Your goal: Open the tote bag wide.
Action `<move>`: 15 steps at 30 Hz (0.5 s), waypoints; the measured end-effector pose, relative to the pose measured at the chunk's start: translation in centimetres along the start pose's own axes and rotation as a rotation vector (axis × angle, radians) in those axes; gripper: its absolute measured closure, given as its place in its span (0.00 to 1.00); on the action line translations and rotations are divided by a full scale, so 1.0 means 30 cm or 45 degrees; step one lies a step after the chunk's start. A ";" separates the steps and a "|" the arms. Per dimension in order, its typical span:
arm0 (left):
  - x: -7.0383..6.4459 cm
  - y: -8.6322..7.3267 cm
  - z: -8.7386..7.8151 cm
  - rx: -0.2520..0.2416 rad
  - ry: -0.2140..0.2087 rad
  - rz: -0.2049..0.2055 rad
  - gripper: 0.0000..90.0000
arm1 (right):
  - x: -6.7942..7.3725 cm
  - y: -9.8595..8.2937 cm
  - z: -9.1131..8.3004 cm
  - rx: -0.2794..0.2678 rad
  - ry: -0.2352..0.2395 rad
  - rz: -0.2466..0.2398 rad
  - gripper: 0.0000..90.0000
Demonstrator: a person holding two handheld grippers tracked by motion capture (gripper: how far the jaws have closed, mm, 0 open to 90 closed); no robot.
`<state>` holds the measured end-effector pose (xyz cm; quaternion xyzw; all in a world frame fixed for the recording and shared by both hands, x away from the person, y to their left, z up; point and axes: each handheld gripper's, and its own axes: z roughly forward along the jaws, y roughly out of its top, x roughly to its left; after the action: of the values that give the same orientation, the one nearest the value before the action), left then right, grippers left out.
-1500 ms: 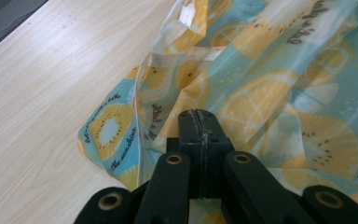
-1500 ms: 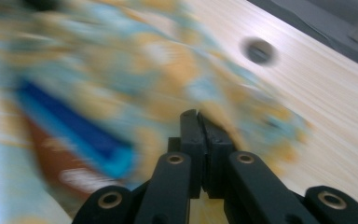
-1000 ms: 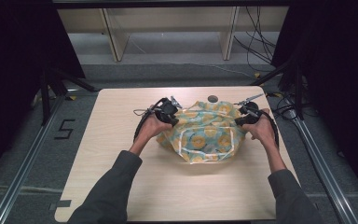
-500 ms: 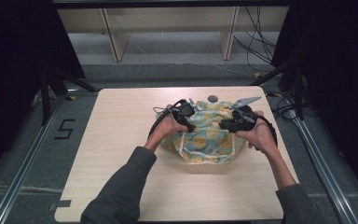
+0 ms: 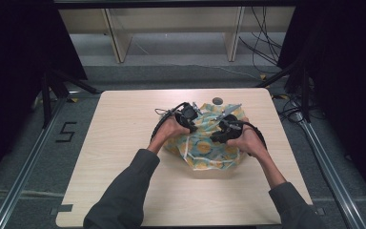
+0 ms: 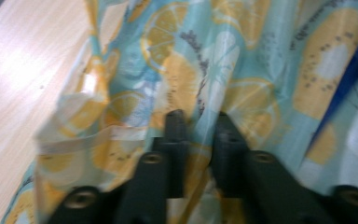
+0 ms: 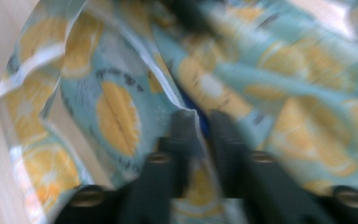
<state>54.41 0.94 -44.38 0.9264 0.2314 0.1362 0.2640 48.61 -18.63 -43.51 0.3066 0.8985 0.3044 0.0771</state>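
Note:
A crumpled cloth (image 5: 205,150) printed with yellow lemon slices on pale blue lies bunched in the middle of the wooden table (image 5: 119,157). My left gripper (image 5: 190,119) sits at the cloth's upper left and is shut on a fold of it (image 6: 200,121). My right gripper (image 5: 218,135) is at the upper right, close to the left one, and is shut on another fold (image 7: 196,122). A dark blue strip (image 6: 345,81) shows among the folds at the right of the left gripper view.
A small dark round hole (image 5: 217,100) marks the table near its far edge. Cables (image 5: 164,113) trail from the grippers over the tabletop. Metal rails (image 5: 26,162) run along both sides of the table, and shelving legs (image 5: 116,40) stand beyond it.
Both grippers have moved inward toward each other over the cloth, drawing its two sides together so the cloth is more bunched than a second ago.

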 end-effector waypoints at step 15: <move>0.117 -0.014 0.020 -0.002 0.108 -0.226 0.99 | 0.267 -0.238 -0.019 0.069 0.259 -0.110 1.00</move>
<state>57.48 2.76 -44.66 0.8955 0.3233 0.1514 0.2656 38.41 -18.60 -46.91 0.2371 0.9220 0.3060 -0.0095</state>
